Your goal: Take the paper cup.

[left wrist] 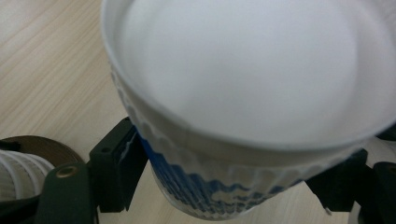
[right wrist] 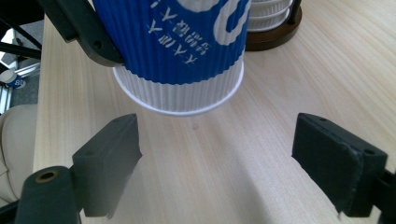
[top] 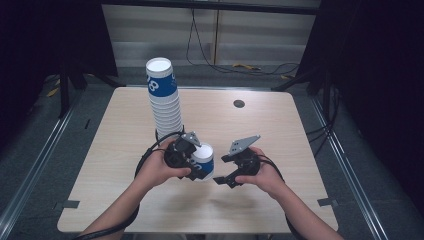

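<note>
Work here looks like pulling single cups off a tall stack of blue-and-white paper cups that stands in a dark round holder on the far left part of the surface. One cup is already off the stack. The left gripper has its fingers clamped on the ribbed wall of this cup, one on each side just under the white rim, as the left gripper view shows; the cup's open mouth faces the camera there. From the high view the cup sits near the front middle of the surface, just in front of the stack. In the right gripper view its base seems to hang slightly above the wood, though I cannot tell for sure whether it touches.

The right gripper waits just beside the cup, its fingers wide apart and holding nothing, pointed at the cup's lower half.

Judging from this, the separating step is done for one cup. Placing it or passing it across seems next, and the many cups left on the stack are untouched.
</note>
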Available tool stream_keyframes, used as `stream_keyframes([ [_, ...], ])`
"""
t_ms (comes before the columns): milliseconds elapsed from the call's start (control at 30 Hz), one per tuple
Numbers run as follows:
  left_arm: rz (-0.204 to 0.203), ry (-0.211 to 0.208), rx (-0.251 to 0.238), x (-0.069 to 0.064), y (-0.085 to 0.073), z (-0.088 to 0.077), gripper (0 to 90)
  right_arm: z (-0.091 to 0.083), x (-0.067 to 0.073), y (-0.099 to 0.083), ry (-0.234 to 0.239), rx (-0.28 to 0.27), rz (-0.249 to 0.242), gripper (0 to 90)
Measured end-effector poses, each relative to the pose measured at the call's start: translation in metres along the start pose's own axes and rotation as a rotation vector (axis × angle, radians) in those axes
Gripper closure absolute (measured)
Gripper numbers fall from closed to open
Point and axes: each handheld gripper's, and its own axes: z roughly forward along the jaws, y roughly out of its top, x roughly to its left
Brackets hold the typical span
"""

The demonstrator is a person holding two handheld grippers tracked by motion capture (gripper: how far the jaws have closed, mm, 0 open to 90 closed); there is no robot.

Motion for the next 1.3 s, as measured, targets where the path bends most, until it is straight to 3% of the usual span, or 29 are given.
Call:
stream_keyframes([
  [1300, 0.005, -0.014, -0.039, -0.004, 0.016, 0.003, 22.9, 0.005, 0.005, 0.009, 0.035, -0.048, 0.005, 14.3],
])
